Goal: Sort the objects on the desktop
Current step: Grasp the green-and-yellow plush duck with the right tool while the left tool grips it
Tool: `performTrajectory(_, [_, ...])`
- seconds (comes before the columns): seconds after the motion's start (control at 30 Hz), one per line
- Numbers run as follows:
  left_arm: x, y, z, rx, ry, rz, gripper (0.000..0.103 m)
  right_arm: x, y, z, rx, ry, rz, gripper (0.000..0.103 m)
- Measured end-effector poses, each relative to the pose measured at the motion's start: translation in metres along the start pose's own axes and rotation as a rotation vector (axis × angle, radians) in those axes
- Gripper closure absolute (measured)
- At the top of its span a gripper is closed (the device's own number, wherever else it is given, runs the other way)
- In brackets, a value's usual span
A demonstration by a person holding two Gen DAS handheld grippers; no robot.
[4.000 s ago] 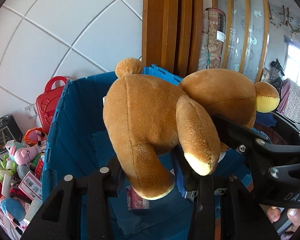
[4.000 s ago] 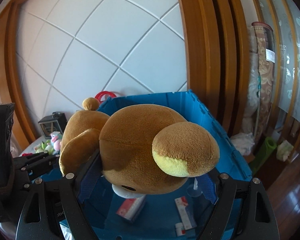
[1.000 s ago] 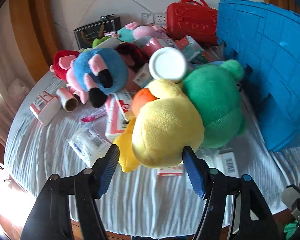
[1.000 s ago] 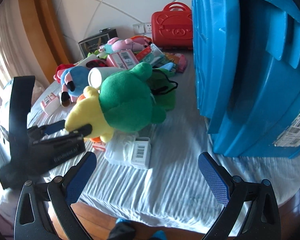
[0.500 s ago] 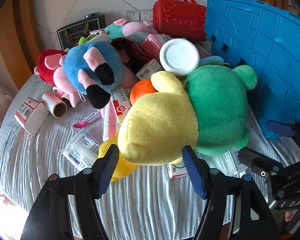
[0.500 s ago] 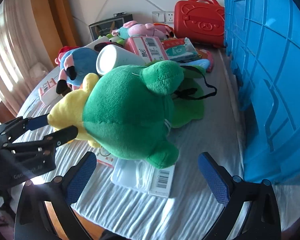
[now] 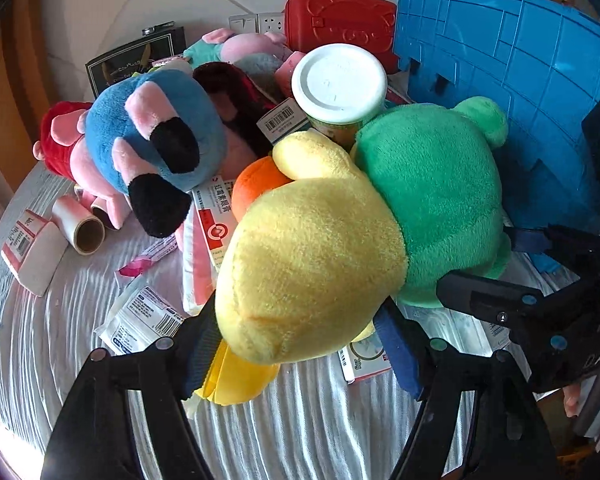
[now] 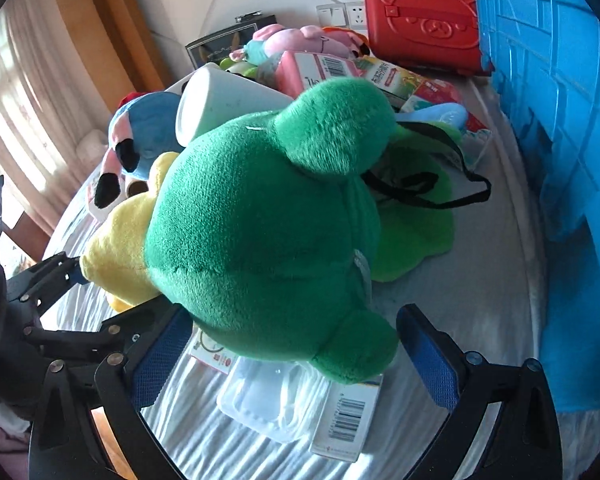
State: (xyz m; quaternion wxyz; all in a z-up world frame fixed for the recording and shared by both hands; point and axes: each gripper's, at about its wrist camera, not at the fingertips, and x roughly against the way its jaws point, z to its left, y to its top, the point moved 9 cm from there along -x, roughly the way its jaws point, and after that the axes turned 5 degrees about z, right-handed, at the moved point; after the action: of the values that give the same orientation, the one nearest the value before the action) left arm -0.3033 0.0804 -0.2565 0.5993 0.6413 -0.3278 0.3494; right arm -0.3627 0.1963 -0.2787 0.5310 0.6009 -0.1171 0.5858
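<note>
Far left of our left-wrist view: a small white box [image 7: 34,254] and a paper roll [image 7: 80,226] lie on the striped white cloth [image 7: 300,432]. Next, a blue-and-pink plush [image 7: 156,144] leans over flat packets.

Centre: our left gripper [image 7: 300,344] straddles the yellow head of the yellow-and-green plush [image 7: 312,276]. Its jaws are opening as we look; both blue pads [image 7: 396,354] sit at the head's flanks, but we cannot tell whether they press the fabric. The toy lies on the cloth atop boxes, its green half toward the blue crate [image 7: 520,92]. A white-lidded canister [image 7: 339,82] lies just behind it, and a red case [image 7: 340,20] stands by the wall.

Right edge: our right gripper [image 7: 476,268] reaches in at the green half.

From the right wrist: the left gripper [image 8: 56,276] shows at far left beside the yellow part. The yellow-and-green plush [image 8: 268,232] fills the middle. The right gripper [image 8: 296,356] stands wide, green body between the pads, right pad clear of it. The blue crate [image 8: 560,120] stands right.
</note>
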Motion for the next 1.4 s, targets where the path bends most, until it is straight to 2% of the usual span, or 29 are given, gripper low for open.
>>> performTrajectory(0.1, [-0.008, 0.003, -0.006, -0.027, -0.032, 0.023, 0.026, -0.007, 0.004, -0.005, -0.017, 0.013, 0.023, 0.0])
performTrajectory(0.17, [-0.011, 0.006, -0.008, -0.042, 0.0, 0.006, 0.026, -0.013, 0.008, -0.001, 0.015, 0.005, 0.037, 0.0])
performTrajectory(0.2, [-0.01, 0.008, -0.006, -0.028, -0.003, -0.007, 0.027, -0.014, 0.012, 0.001, 0.028, -0.001, 0.026, 0.0])
performTrajectory(0.27, [-0.007, 0.009, -0.003, 0.009, -0.029, -0.021, 0.037, -0.015, 0.019, 0.002, 0.03, 0.0, 0.014, 0.0])
performTrajectory(0.33, [-0.002, 0.009, -0.003, 0.01, -0.028, -0.035, 0.041, -0.012, 0.023, 0.005, 0.043, -0.002, -0.002, 0.008])
performTrajectory(0.43, [0.009, 0.009, -0.005, -0.037, 0.021, -0.059, 0.043, -0.002, 0.022, 0.017, 0.097, -0.027, -0.022, 0.023])
performTrajectory(0.57, [0.031, 0.015, -0.001, -0.03, 0.024, -0.095, 0.045, 0.014, 0.026, 0.026, 0.114, -0.027, -0.045, 0.034])
performTrajectory(0.7, [0.062, 0.027, 0.004, -0.031, 0.045, -0.15, 0.045, 0.04, 0.036, 0.039, 0.131, -0.011, -0.091, 0.039])
performTrajectory(0.8, [0.076, 0.035, 0.009, -0.016, 0.052, -0.158, 0.045, 0.053, 0.042, 0.049, 0.155, -0.011, -0.107, 0.04])
performTrajectory(1.0, [0.065, 0.024, 0.027, 0.01, 0.053, -0.116, 0.045, 0.045, 0.037, 0.056, 0.134, 0.024, -0.077, 0.044])
performTrajectory(1.1, [0.048, 0.012, 0.034, 0.028, 0.048, -0.078, 0.045, 0.026, 0.029, 0.056, 0.13, 0.029, -0.035, 0.044])
performTrajectory(1.27, [0.039, 0.006, 0.038, 0.02, 0.017, -0.076, 0.044, 0.004, 0.017, 0.05, 0.083, 0.059, 0.005, 0.018])
performTrajectory(1.4, [0.037, 0.008, 0.039, -0.01, 0.016, -0.078, 0.044, -0.003, 0.021, 0.054, 0.087, 0.054, -0.007, 0.008])
